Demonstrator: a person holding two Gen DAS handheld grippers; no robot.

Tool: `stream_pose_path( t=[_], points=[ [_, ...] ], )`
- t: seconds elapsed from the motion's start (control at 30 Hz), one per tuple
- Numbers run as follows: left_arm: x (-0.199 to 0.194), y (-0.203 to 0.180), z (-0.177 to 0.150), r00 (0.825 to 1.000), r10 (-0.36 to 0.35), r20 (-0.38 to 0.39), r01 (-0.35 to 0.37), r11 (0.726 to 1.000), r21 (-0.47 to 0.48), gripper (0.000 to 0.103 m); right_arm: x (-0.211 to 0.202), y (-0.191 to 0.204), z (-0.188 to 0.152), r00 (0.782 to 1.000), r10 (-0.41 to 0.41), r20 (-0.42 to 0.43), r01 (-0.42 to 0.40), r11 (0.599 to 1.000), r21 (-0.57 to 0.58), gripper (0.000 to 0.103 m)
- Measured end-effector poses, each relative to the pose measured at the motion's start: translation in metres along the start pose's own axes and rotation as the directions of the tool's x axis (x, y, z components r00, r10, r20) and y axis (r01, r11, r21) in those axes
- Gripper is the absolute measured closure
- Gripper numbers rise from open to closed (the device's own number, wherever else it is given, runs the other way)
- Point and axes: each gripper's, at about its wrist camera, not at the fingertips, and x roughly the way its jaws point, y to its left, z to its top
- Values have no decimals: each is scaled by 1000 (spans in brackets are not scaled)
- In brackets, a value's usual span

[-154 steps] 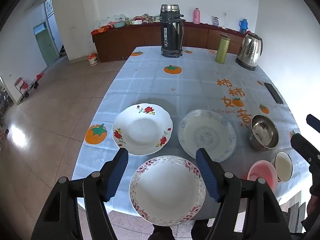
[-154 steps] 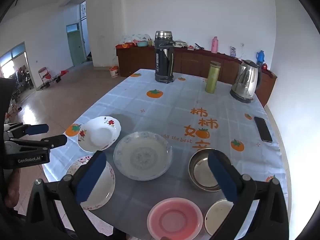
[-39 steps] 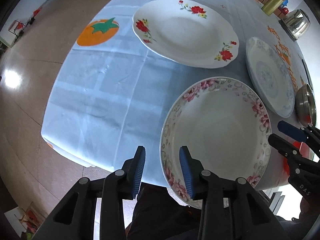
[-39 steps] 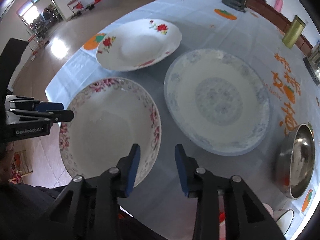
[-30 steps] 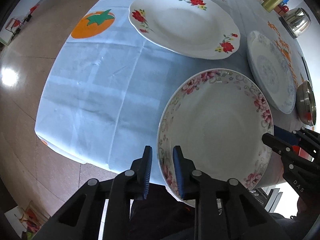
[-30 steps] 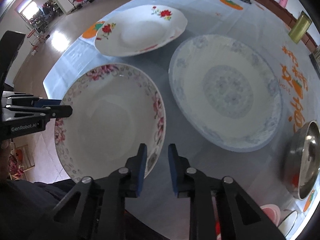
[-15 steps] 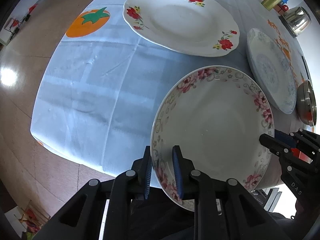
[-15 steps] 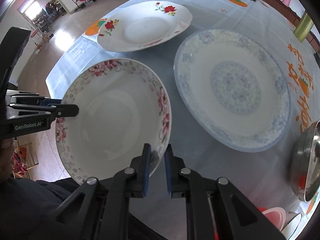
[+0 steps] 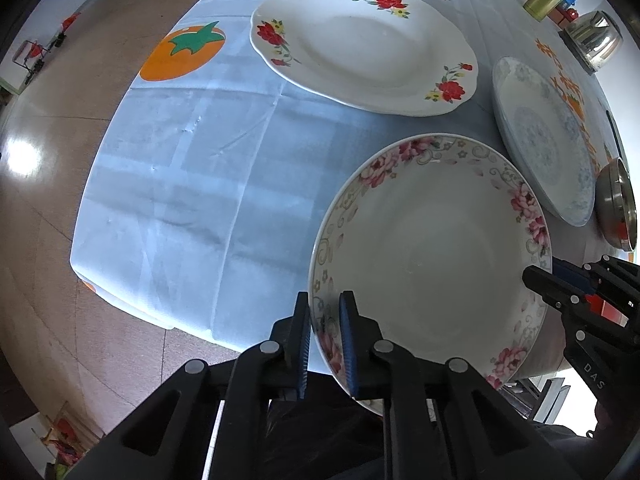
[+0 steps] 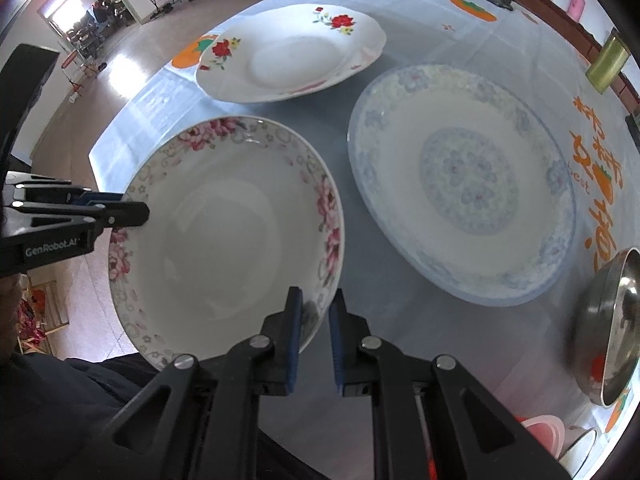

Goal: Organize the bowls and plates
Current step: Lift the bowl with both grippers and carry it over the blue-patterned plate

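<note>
A deep white plate with a pink flower rim (image 9: 432,248) (image 10: 216,240) sits at the table's near edge, partly over it. My left gripper (image 9: 324,300) straddles its near-left rim, jaws closing, pads pressing on the rim. My right gripper (image 10: 317,294) is shut on the rim on the opposite side. Each gripper also shows in the other view: the right gripper (image 9: 544,274), the left gripper (image 10: 140,212). Beyond lie a red-flowered plate (image 9: 360,48) (image 10: 292,52) and a blue-patterned plate (image 9: 540,132) (image 10: 464,184).
A steel bowl (image 10: 612,320) stands right of the blue plate, with a pink bowl (image 10: 540,428) nearer. A kettle (image 9: 592,40) and a green canister (image 10: 608,60) stand farther back. The blue tablecloth (image 9: 180,160) drops off to tiled floor at left.
Both grippers came down from above the table to the pink-flowered plate. Their jaws narrowed from wide open onto its rim, one on each side.
</note>
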Motion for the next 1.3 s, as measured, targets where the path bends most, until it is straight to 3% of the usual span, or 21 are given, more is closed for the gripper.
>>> stream_pose_path(
  t=[0.23,1.3],
  points=[
    [-7,2,1,1000,10,11,-10,1000,-2,89,-7,6,3,999,-26,19,27,999,-34,90],
    [-55,-37,19,991,37,127,-49,995,88,89,-45,-14,-3,993,-39,109,37,999,17,90]
  ],
)
